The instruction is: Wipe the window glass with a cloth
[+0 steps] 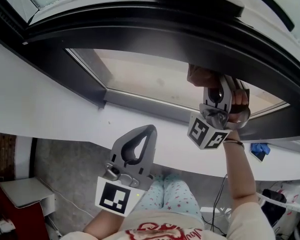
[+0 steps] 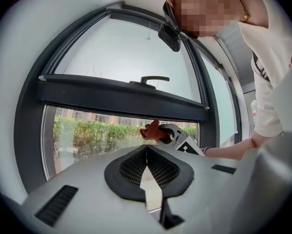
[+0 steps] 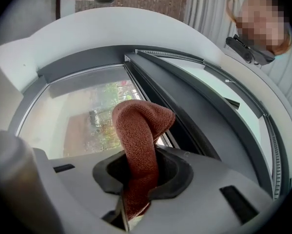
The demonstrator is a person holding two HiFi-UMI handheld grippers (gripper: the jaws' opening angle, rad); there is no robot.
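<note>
The right claw (image 3: pixel 136 182) clamps a rust-red cloth (image 3: pixel 142 128) up by the window glass (image 3: pixel 70 113); the left claw (image 2: pixel 146 162) is closed on nothing.

Rust-brown nubbly cloth (image 3: pixel 138 145), bent into a rounded hump, clamped in right gripper (image 3: pixel 137 178), just below dark crossbar (image 3: pixel 184 111). Clear window glass (image 3: pixel 82 116) directly beneath crossbar.
</note>
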